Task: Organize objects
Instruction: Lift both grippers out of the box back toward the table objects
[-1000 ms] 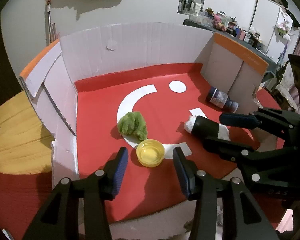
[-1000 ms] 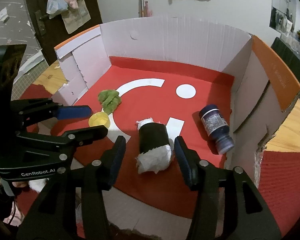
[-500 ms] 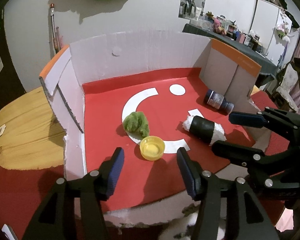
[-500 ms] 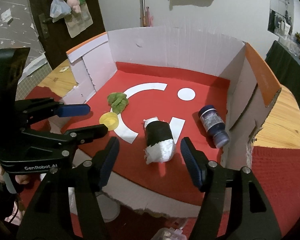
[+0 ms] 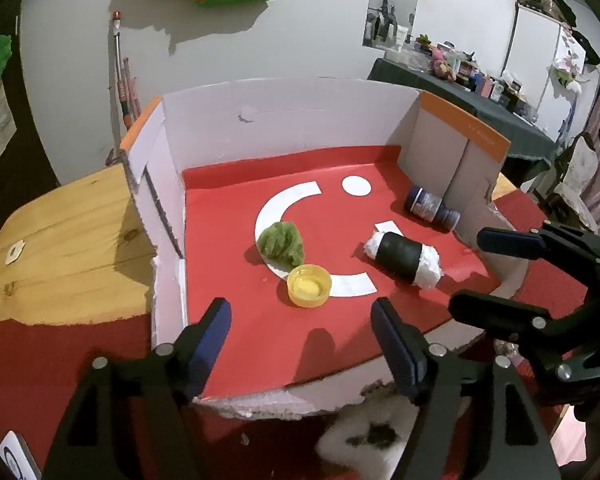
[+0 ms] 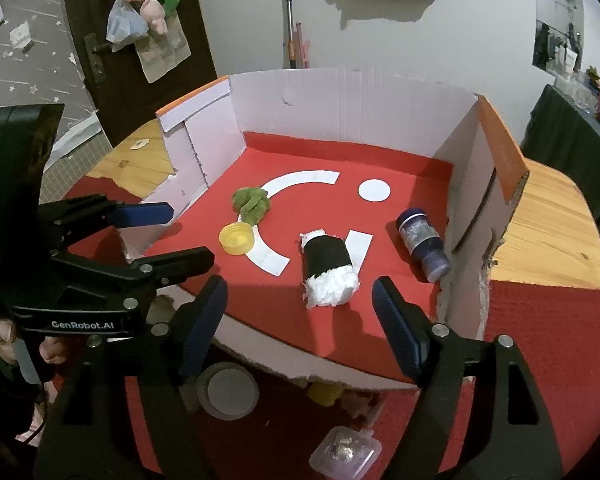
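The left tool (image 5: pixel 300 326) and right tool (image 6: pixel 299 304) sit at frame bottom with jaws spread, just widened, nothing between them, both short of the torn front edge of the cardboard box (image 6: pixel 360 92). On its red floor lie a yellow cap (image 5: pixel 309 290) touching a green crumpled lump (image 5: pixel 282 243), a black roll with white ends (image 6: pixel 327 270) at centre, and a dark bottle (image 6: pixel 422 242) on its side near the right wall. The floor's upper half is bare, and the wooden worktop (image 5: pixel 68 236) flanks the box.

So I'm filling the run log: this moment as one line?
left gripper: open, empty | right gripper: open, empty | yellow cap, black roll: lying in box
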`<state>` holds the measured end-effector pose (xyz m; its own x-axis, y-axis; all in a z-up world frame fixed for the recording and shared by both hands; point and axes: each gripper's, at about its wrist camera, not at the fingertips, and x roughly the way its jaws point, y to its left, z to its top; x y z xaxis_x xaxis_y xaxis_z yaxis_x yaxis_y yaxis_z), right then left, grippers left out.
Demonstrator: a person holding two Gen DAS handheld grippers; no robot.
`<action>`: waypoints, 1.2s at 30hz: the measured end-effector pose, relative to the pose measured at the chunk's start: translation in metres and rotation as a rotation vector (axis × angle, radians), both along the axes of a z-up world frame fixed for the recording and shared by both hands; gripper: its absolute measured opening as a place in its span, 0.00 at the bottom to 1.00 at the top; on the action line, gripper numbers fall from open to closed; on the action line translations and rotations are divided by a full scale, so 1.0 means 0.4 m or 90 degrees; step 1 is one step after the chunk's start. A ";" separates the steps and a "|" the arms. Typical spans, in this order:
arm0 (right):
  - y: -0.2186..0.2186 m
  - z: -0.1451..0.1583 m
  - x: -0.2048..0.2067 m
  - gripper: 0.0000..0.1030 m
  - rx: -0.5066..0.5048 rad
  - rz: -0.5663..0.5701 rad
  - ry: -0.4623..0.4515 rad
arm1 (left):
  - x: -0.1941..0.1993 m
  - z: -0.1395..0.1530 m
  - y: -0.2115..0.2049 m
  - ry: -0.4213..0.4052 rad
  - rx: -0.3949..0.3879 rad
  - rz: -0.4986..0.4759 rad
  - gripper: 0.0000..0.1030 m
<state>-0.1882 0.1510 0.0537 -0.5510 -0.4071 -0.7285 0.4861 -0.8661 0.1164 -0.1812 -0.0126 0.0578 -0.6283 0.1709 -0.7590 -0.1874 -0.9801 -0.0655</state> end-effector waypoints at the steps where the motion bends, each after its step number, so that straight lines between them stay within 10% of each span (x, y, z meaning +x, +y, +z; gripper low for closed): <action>1: 0.001 0.001 0.002 0.72 -0.001 0.000 0.000 | 0.003 0.001 -0.001 0.001 0.000 0.002 0.75; 36: 0.022 0.040 0.137 0.96 -0.010 0.008 0.034 | 0.120 0.029 -0.014 0.017 0.020 0.034 1.00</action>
